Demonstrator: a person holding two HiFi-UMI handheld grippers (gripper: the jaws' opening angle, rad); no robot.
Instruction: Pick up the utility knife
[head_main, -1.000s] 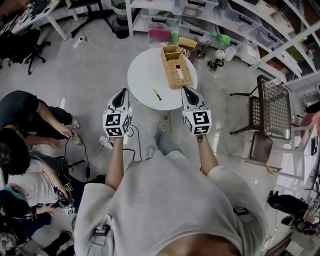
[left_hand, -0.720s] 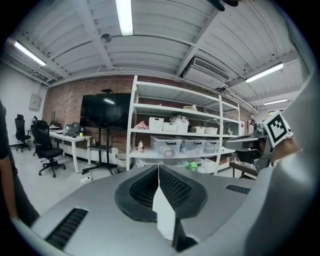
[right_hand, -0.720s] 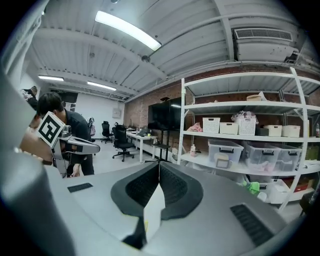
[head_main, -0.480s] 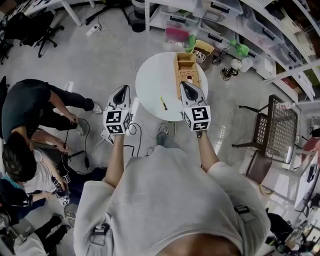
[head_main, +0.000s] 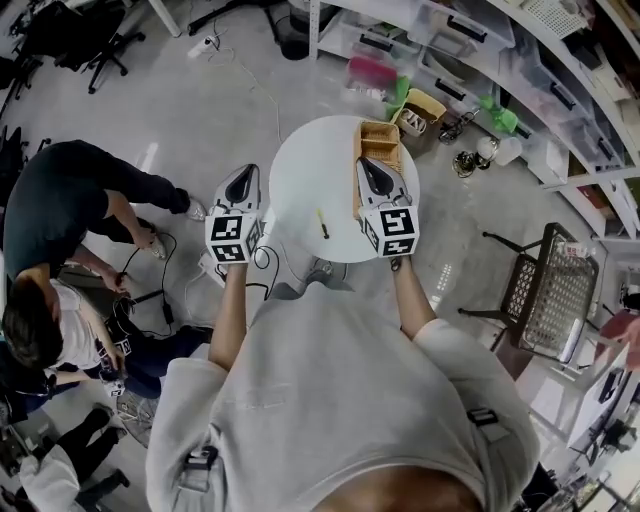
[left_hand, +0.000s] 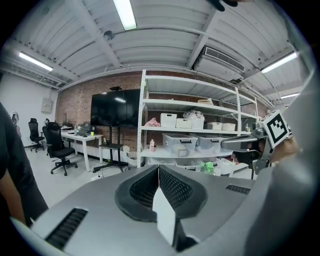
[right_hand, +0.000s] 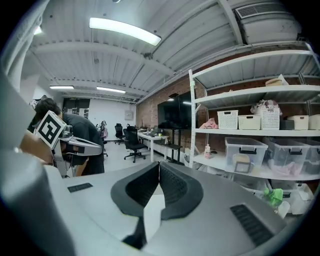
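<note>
The utility knife (head_main: 322, 222) is a thin yellow and dark stick lying near the middle of the round white table (head_main: 305, 170). My left gripper (head_main: 243, 173) hangs at the table's left edge, left of the knife and apart from it. Its jaws are shut with nothing between them. My right gripper (head_main: 370, 162) is over the table's right side, beside the wicker basket (head_main: 378, 140), also shut and empty. In the left gripper view the left gripper (left_hand: 158, 169) points level at shelving. The right gripper (right_hand: 159, 164) in its own view does the same; the knife shows in neither.
Shelves with plastic bins (head_main: 455, 40) run behind the table. Several seated people (head_main: 60, 230) and floor cables (head_main: 165, 300) are at the left. A metal mesh chair (head_main: 545, 290) stands at the right. Green and pink items (head_main: 372, 72) lie by the shelf foot.
Both grippers have moved forward toward the table. The right one now overlaps the basket's near end, and the left one has reached the table's left edge. Both stay shut.
</note>
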